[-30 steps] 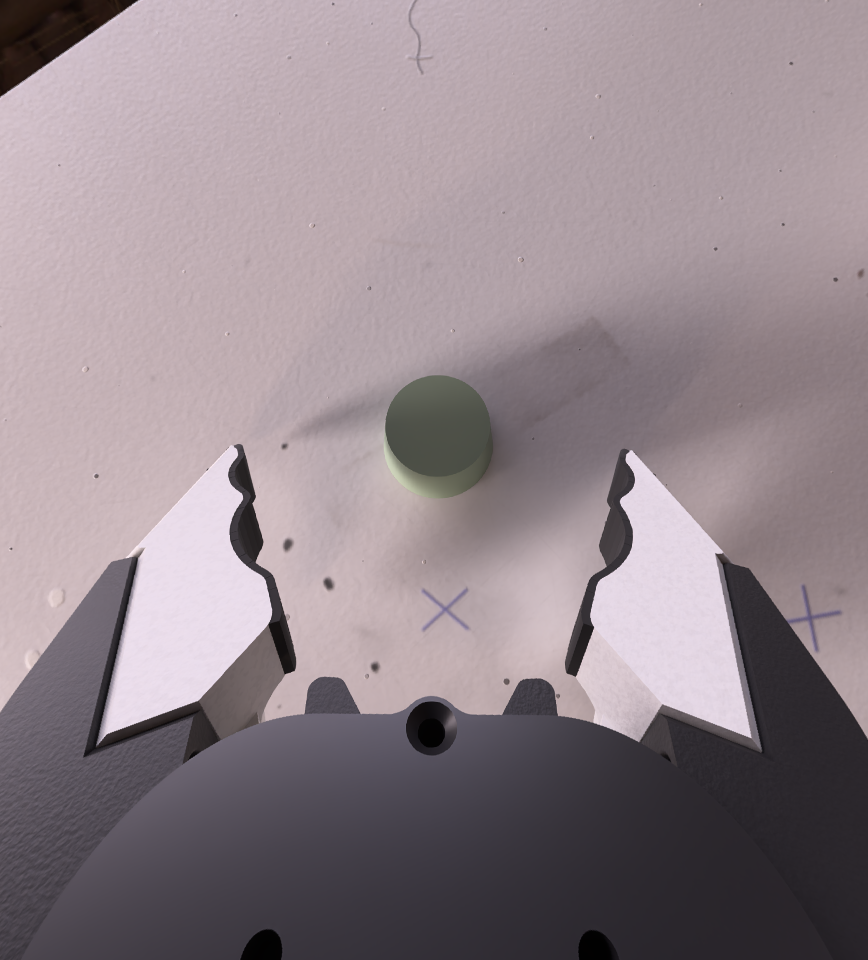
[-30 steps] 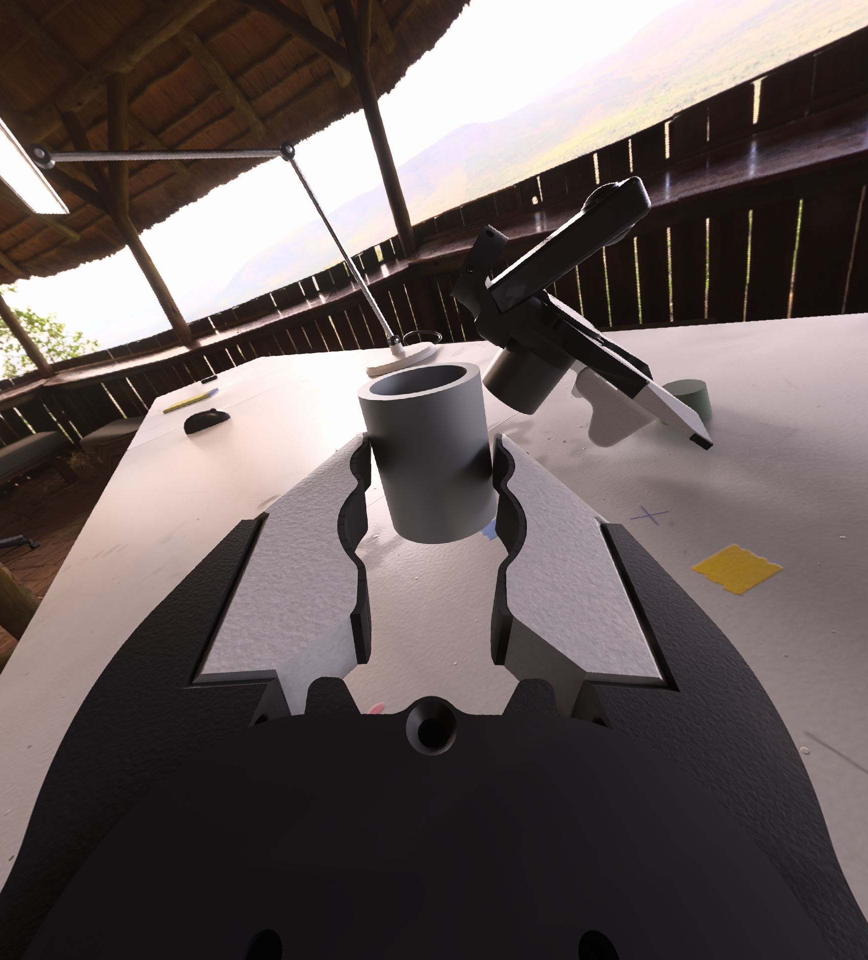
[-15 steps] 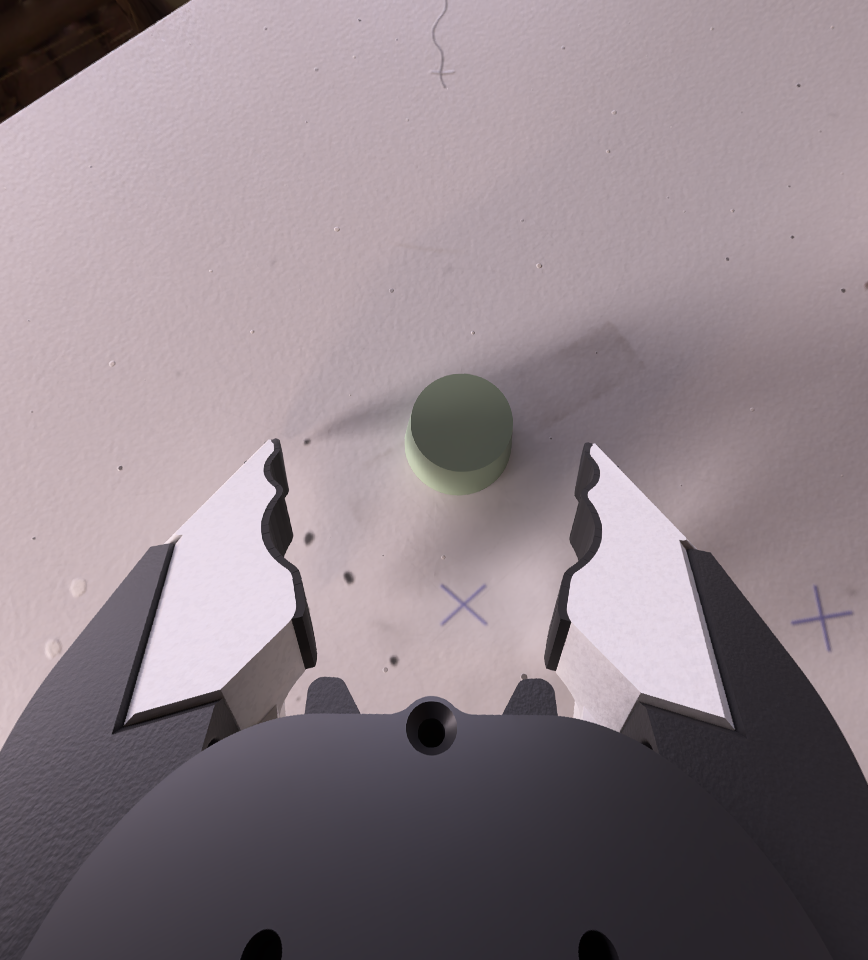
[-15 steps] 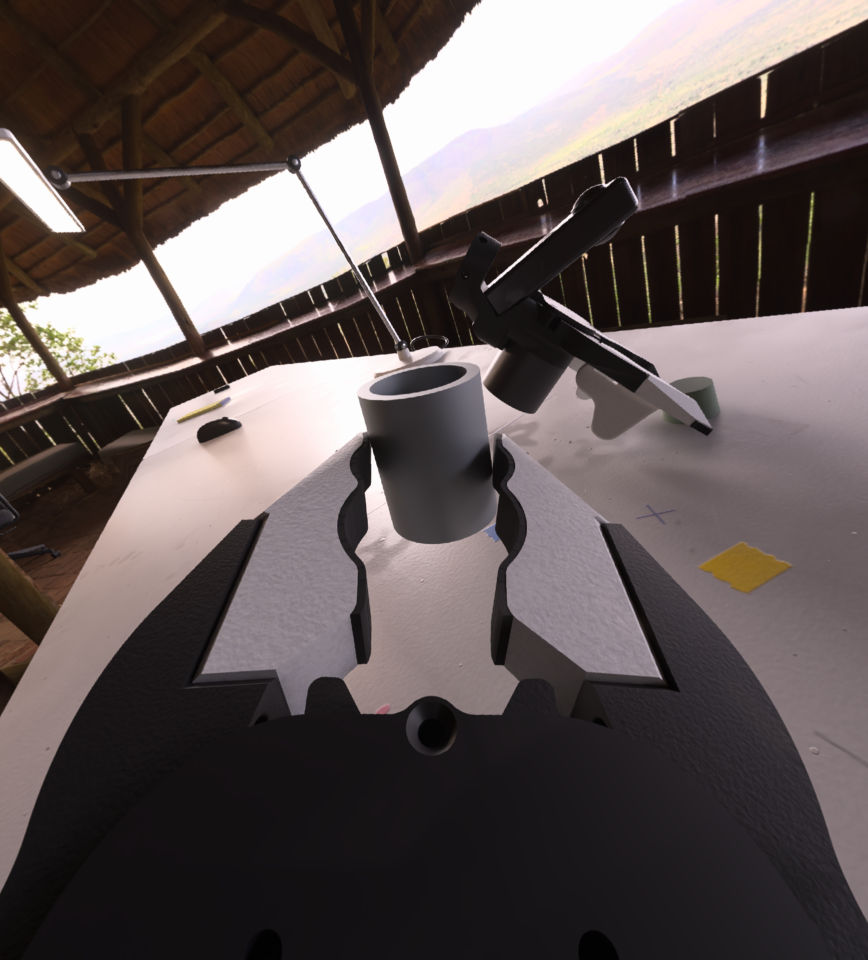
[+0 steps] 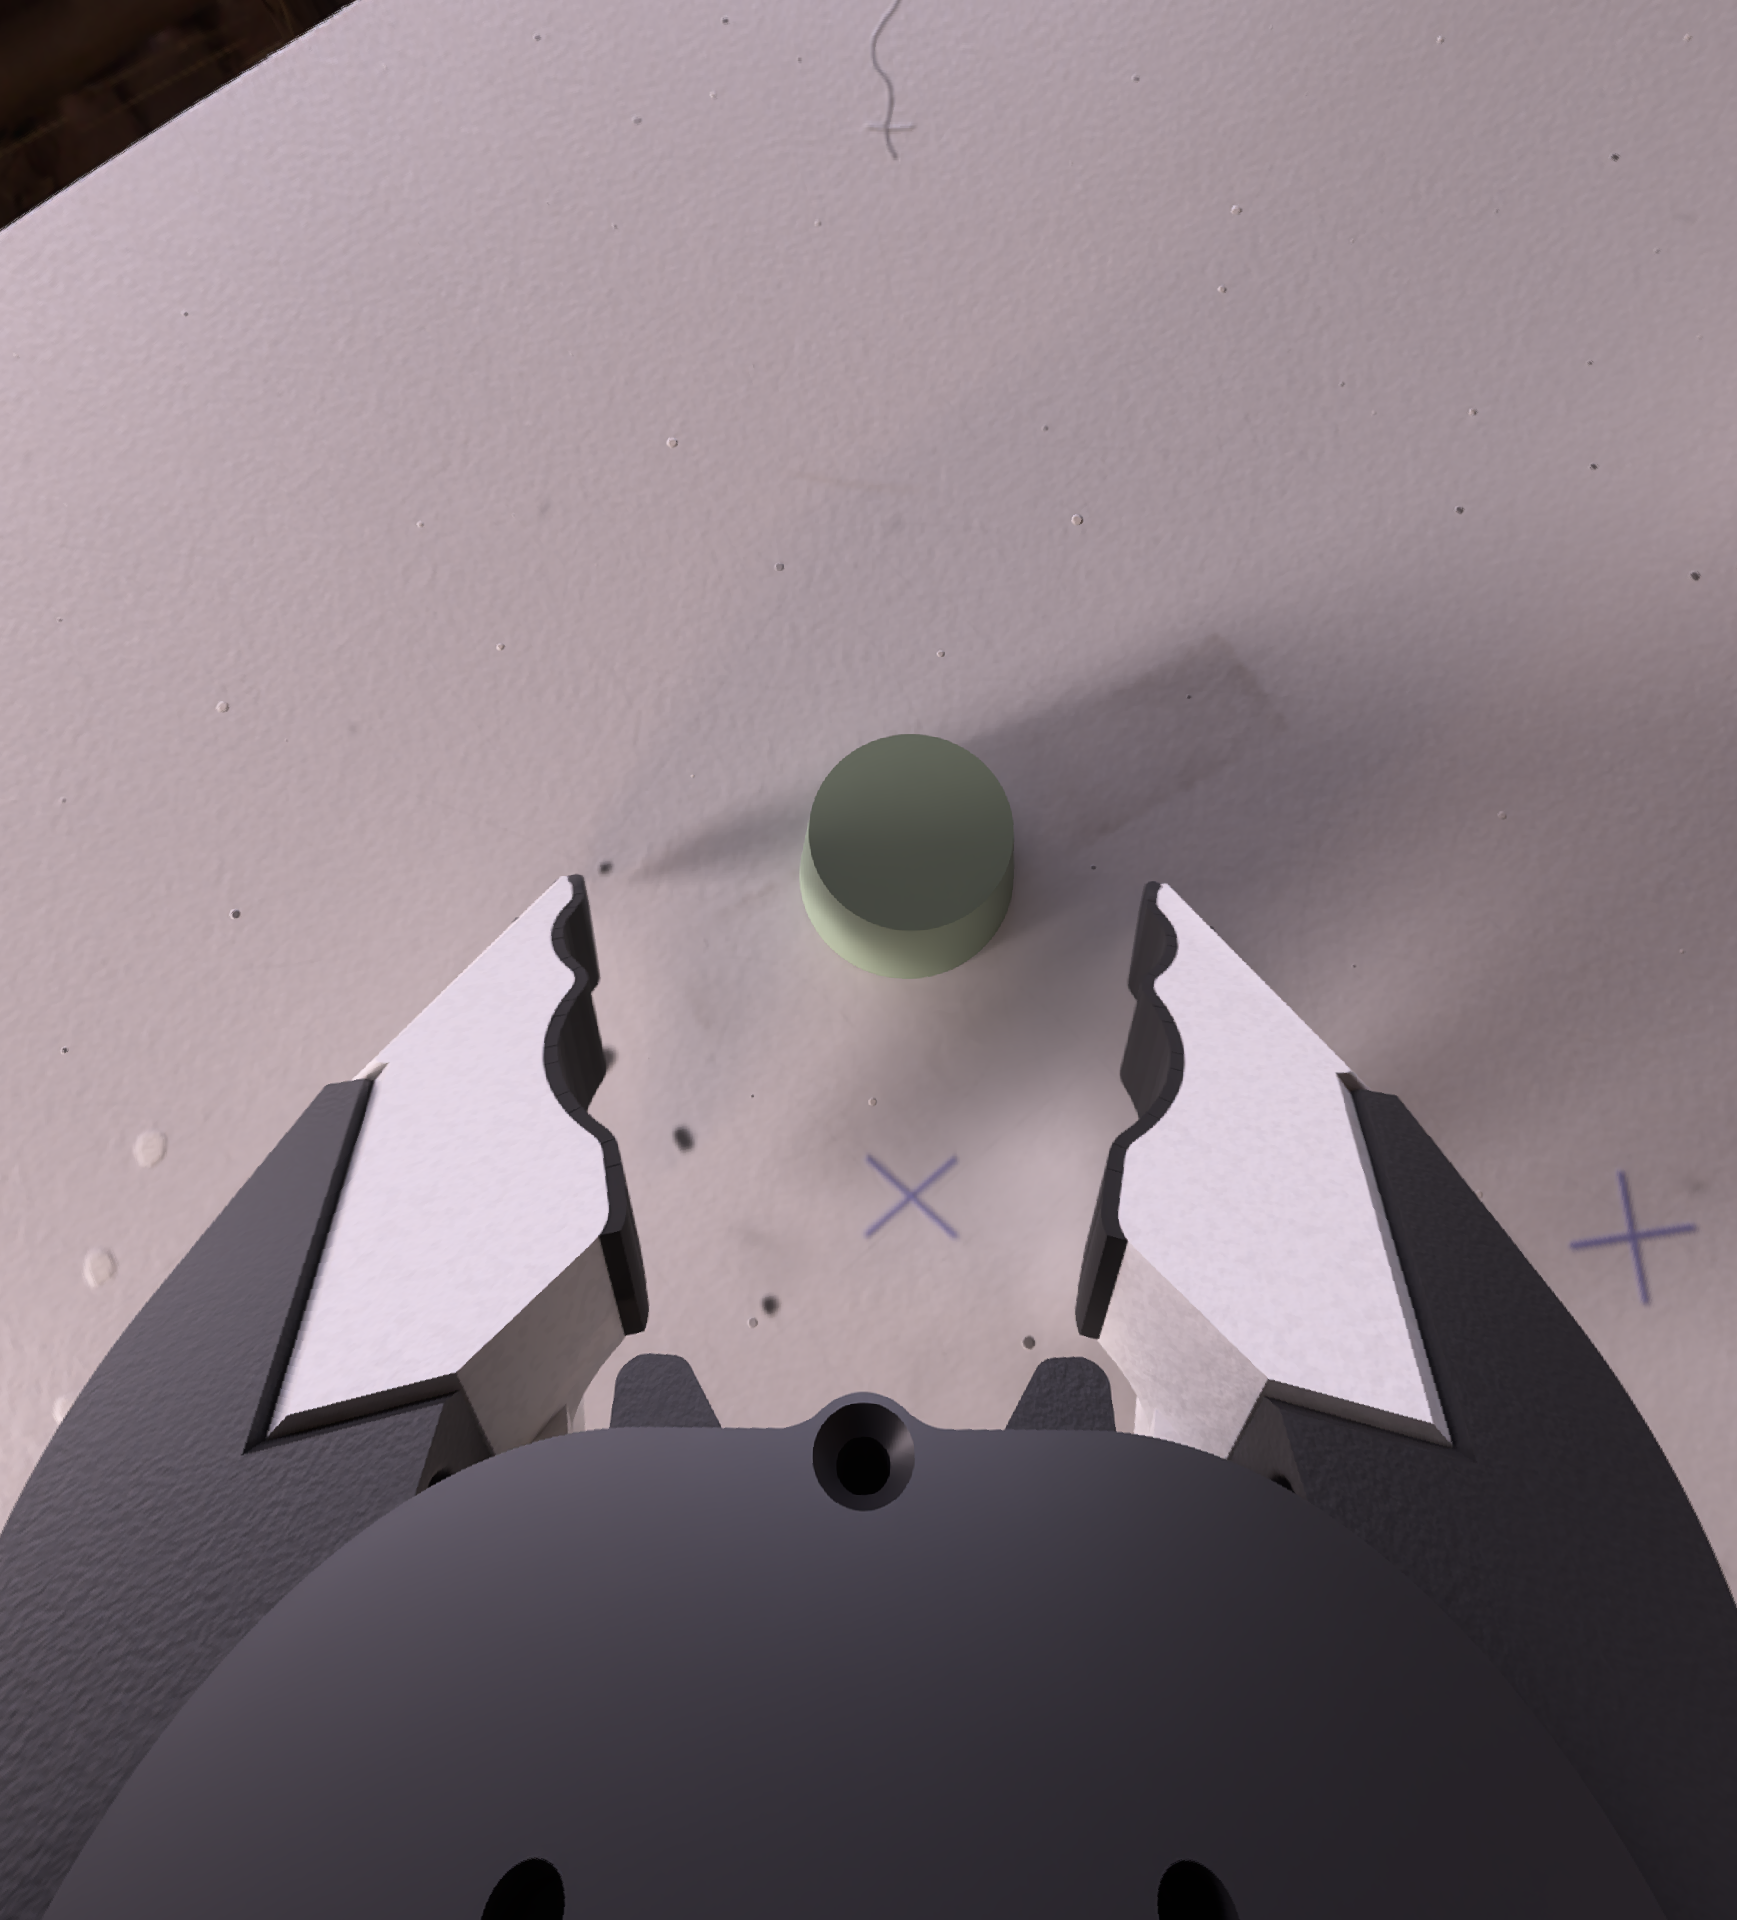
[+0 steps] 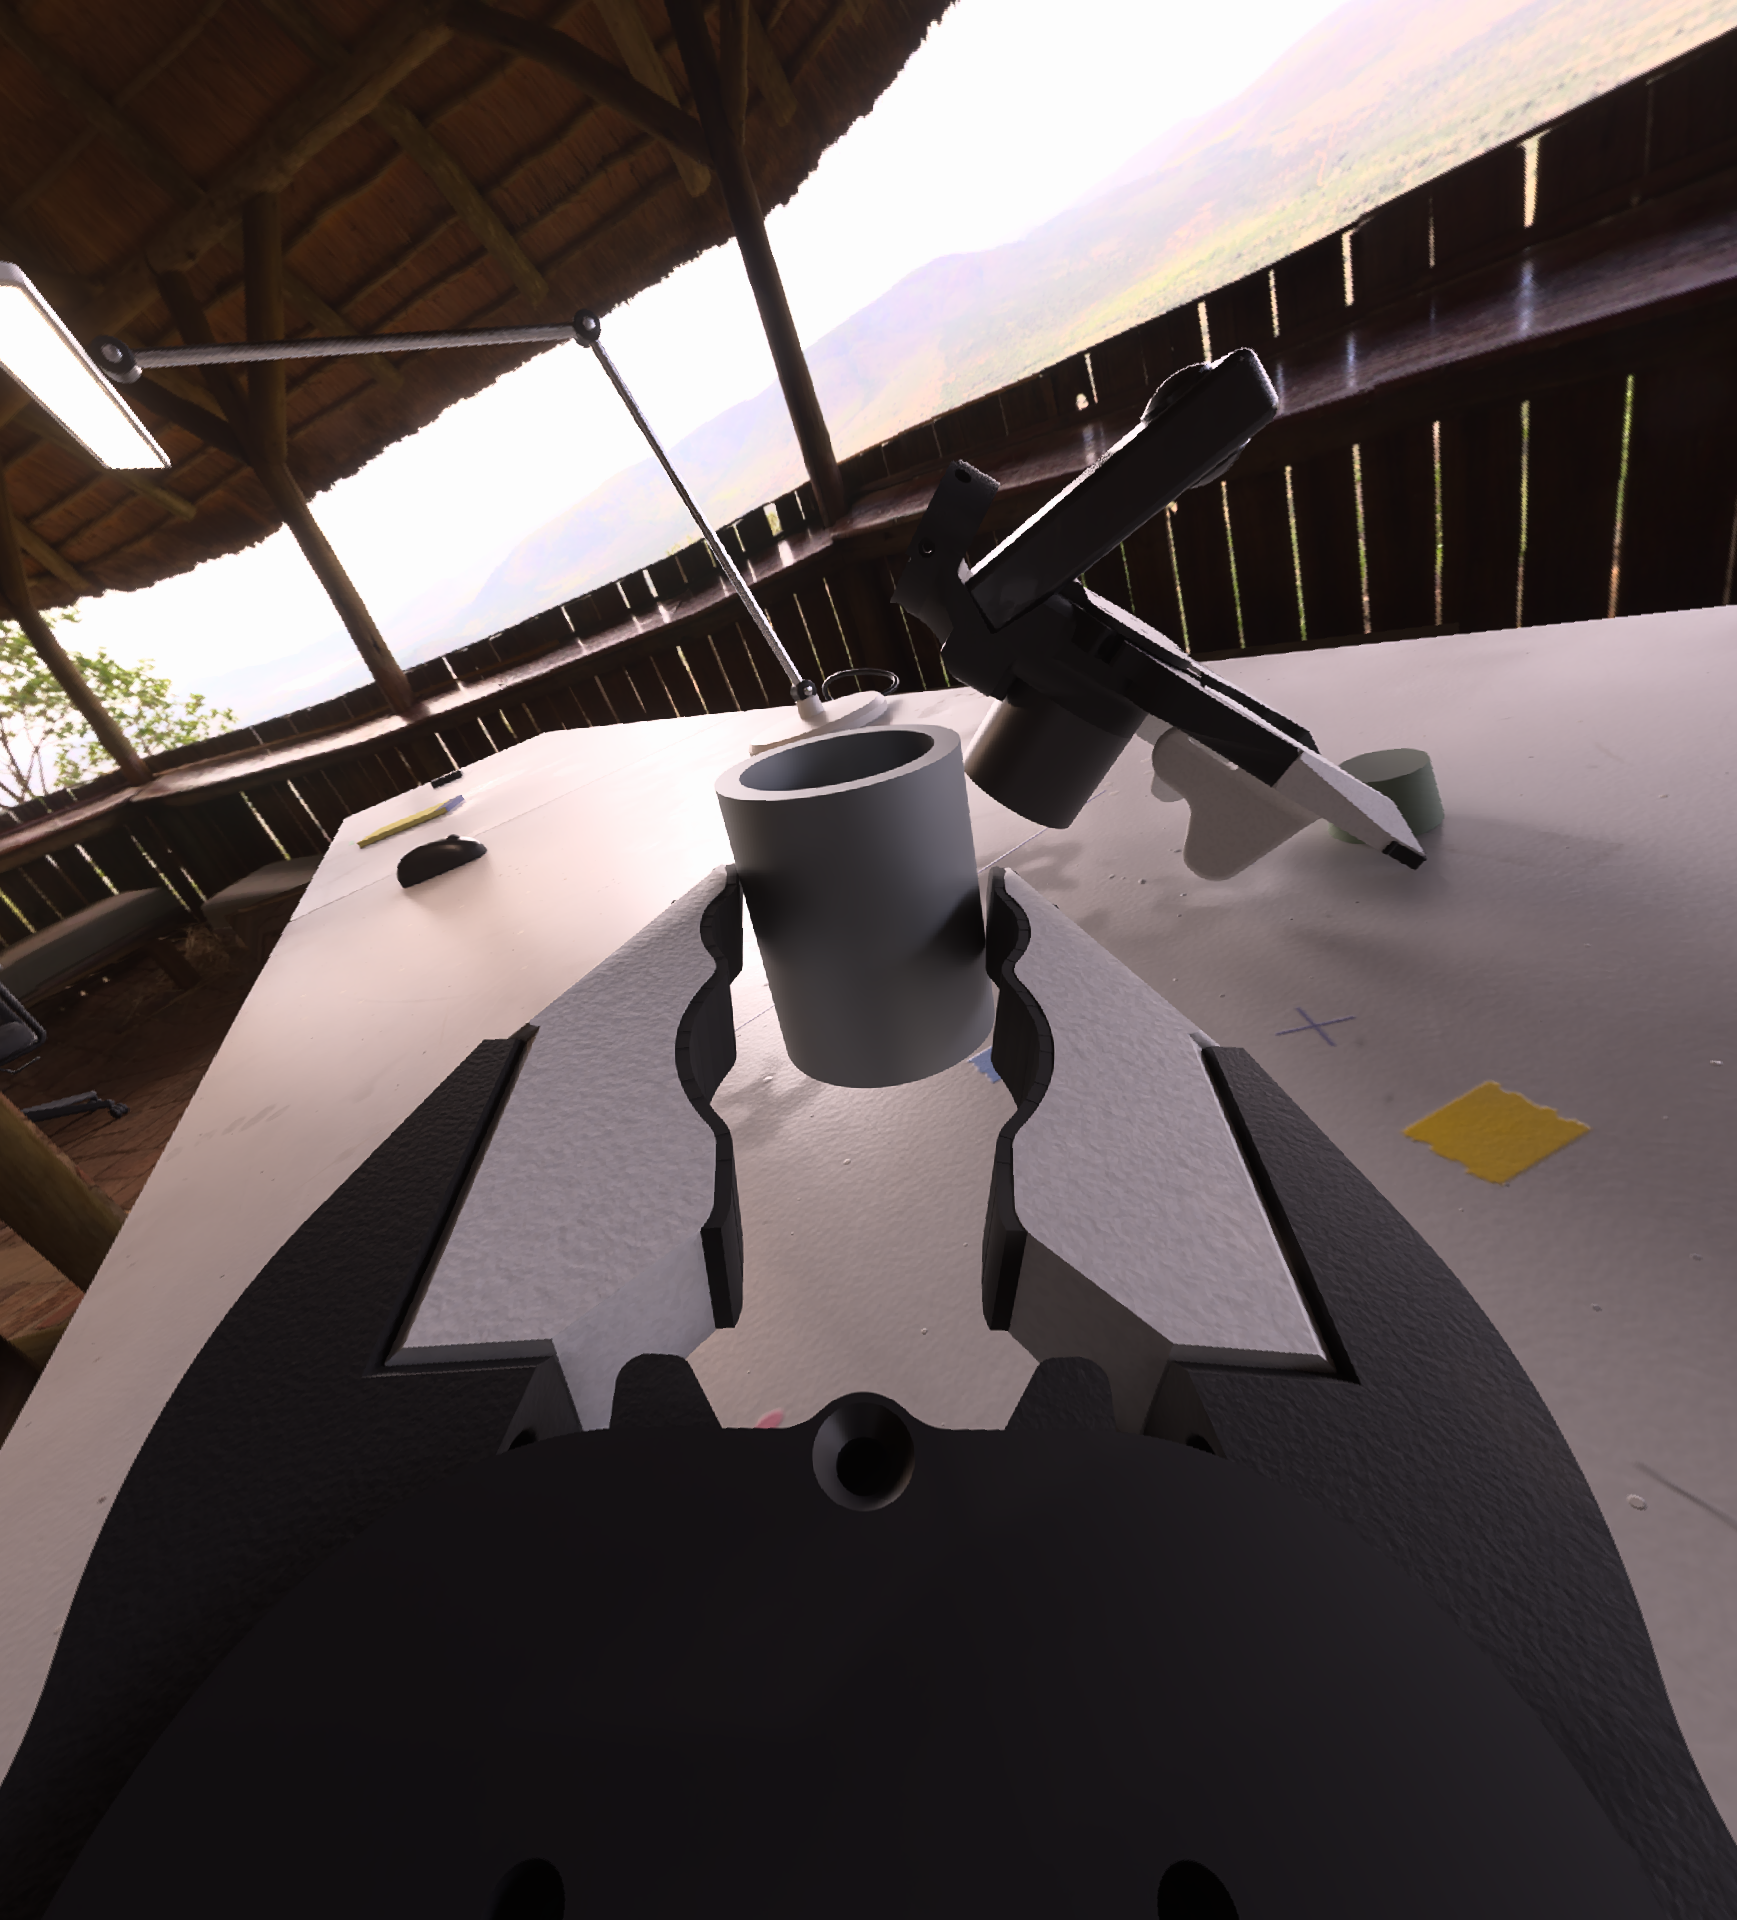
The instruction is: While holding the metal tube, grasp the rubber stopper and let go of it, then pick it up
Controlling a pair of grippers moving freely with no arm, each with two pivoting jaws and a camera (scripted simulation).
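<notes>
A grey-green rubber stopper [image 5: 905, 857] stands upright on the white table [image 5: 428, 520]. My left gripper [image 5: 864, 894] is open, tilted down above the table, with its fingertips just short of the stopper on either side. My right gripper [image 6: 864, 883] is shut on an upright grey metal tube [image 6: 859, 914] and holds it above the table. In the right wrist view the left gripper [image 6: 1300, 821] shows farther off to the right, with the stopper [image 6: 1404, 790] partly hidden behind its fingers.
Pen crosses [image 5: 911, 1197] mark the table near the left gripper. A yellow patch [image 6: 1492, 1130] lies right of the tube. A desk lamp base [image 6: 843, 709], a dark mouse-like object [image 6: 440, 860] and a yellow pencil [image 6: 412, 823] lie at the far end. The table edge [image 5: 116, 156] runs upper left.
The left gripper's jaws have narrowed from a wider opening, and it has shifted slightly relative to the stopper. The right gripper still holds the tube and has tilted a little.
</notes>
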